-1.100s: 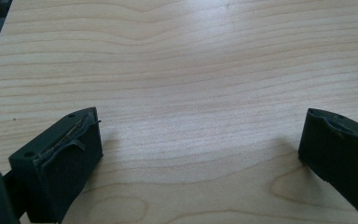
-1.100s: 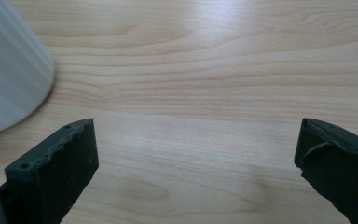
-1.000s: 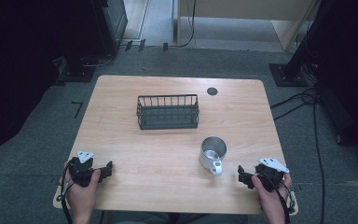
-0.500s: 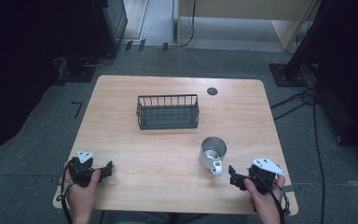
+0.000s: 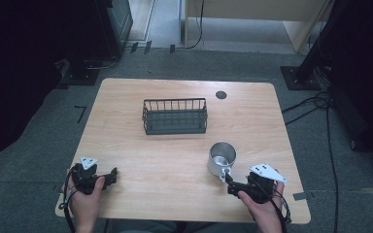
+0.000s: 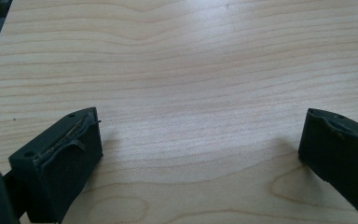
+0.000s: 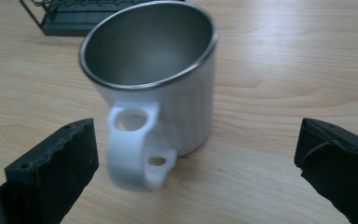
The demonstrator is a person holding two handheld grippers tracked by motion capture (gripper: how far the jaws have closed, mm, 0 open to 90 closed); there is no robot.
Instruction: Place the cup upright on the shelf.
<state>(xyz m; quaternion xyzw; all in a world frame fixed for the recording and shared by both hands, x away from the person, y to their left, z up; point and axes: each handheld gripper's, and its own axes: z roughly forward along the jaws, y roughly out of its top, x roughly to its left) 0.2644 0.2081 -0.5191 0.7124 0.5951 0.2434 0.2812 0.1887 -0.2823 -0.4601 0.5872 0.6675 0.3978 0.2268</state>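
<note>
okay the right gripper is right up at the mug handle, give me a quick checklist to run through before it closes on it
1. Right gripper jaws open: ok, they stand wide apart.
2. Mug handle between the jaws: ok, though it sits much nearer the left jaw in the right gripper view, so centring is not ok.
3. Mug upright on the table: ok, mouth up.
4. Mug empty: ok as far as the inside shows in the right gripper view.
5. Left gripper out of the way: ok, open over bare wood at the near left corner.
6. Wire basket free to receive: ok, nothing seen in it.
</note>
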